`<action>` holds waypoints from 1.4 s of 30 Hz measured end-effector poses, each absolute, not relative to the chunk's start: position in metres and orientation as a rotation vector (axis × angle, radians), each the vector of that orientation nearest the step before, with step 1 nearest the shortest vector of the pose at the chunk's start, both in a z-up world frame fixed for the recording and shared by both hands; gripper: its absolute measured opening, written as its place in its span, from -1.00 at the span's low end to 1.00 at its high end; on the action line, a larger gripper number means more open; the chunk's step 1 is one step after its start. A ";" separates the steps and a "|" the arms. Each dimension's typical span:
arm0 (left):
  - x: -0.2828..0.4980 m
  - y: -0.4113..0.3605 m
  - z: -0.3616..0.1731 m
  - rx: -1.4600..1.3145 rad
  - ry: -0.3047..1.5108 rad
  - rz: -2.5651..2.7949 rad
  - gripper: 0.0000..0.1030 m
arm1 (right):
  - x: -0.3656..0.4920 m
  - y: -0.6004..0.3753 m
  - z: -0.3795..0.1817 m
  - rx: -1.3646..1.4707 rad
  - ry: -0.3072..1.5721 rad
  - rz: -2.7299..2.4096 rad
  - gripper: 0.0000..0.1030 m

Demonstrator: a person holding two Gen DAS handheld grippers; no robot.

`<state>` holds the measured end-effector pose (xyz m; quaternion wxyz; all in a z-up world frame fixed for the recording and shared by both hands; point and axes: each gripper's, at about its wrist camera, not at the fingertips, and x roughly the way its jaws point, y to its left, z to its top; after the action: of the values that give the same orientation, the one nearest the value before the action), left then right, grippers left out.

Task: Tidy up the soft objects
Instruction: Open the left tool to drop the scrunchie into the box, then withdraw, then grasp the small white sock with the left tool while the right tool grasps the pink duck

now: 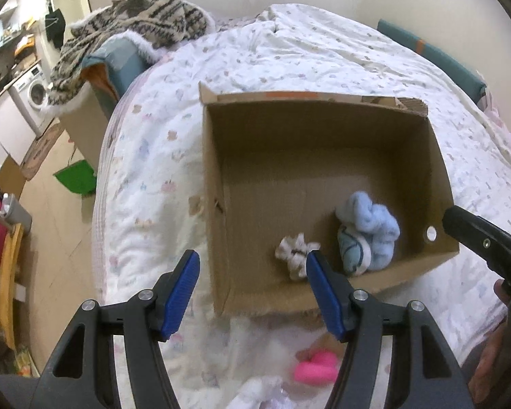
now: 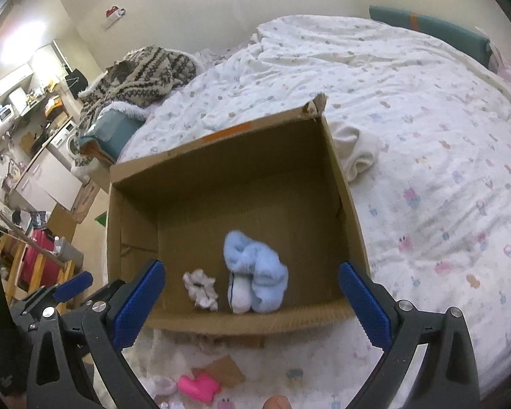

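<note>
Both grippers hang over the near edge of an open cardboard box (image 1: 323,129) set on a bed with a printed white quilt (image 1: 146,156). Left gripper (image 1: 252,272): blue pads (image 1: 182,293) apart, nothing between them, pointing steeply down. Right gripper (image 2: 252,289): jaws wide apart, also empty.

Inside the box, just past the left gripper's right fingertip, lies a small white scrunchie (image 1: 296,255); beside it, further right, a light blue sock bundle (image 1: 368,235) sits against the box's near wall. Seen from the right gripper, both sit between its fingers, scrunchie left, bundle centre.

Below the grippers, outside the box on the quilt, a pink soft item (image 1: 315,368), blurred. A cream cloth (image 2: 357,153) lies just beyond the box's right wall. Patterned knit blanket (image 1: 133,24) heaped far left.
</note>
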<state>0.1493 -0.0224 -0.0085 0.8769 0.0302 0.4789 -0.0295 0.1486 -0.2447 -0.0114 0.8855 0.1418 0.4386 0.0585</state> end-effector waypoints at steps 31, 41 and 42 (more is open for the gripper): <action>0.089 0.025 -0.063 -0.095 1.324 -0.034 0.20 | 0.075 -0.236 -0.060 0.355 1.090 0.176 1.00; 0.096 -0.012 -0.104 0.006 1.421 -0.105 -0.13 | 0.082 -0.238 -0.087 0.468 1.203 0.209 1.00; 0.096 -0.017 -0.105 0.034 1.415 -0.101 -0.13 | 0.083 -0.239 -0.090 0.489 1.210 0.218 1.00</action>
<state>0.0960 -0.0167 -0.1054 0.7587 0.0157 0.6496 -0.0463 0.0833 -0.2385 -0.0897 0.7890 0.2269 0.5620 0.1010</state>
